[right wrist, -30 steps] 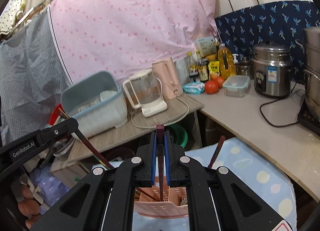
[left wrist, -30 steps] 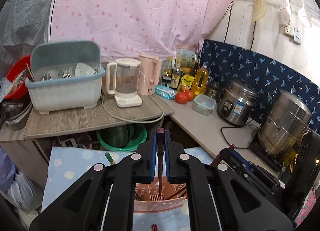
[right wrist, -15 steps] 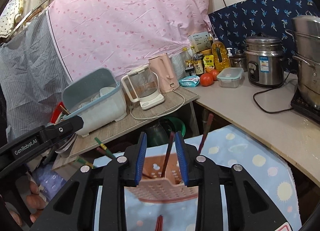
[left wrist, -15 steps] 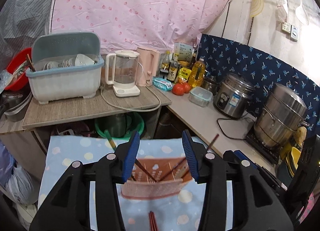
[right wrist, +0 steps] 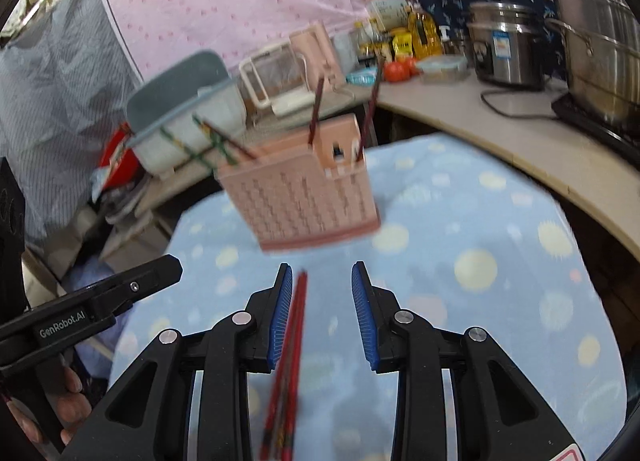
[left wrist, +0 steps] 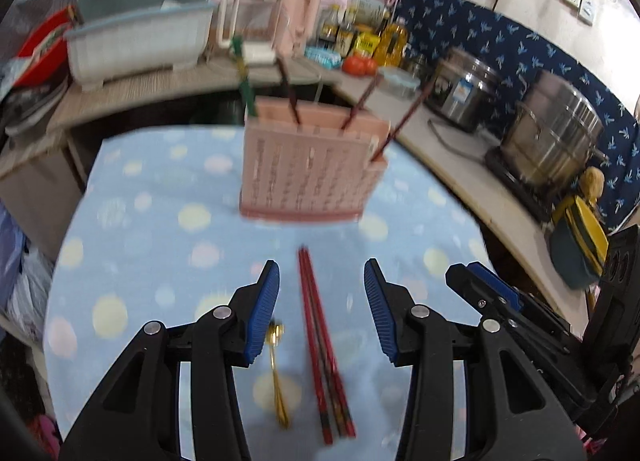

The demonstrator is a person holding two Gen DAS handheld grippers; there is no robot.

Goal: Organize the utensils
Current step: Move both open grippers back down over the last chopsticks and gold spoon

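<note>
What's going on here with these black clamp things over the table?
A person is sorting utensils with a pair of hand-held tongs. Both the left tongs and right tongs are open and empty above the red chopsticks lying on the dotted cloth. A gold spoon lies beside them. The pink holder already has several chopsticks standing in it.

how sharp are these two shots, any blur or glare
Left wrist view: pink utensil holder and red chopsticks smeared by motion blur, fisheye bending the counter edge. Right wrist view: same smear on holder and chopsticks, while the fingers stay crisp.
</note>
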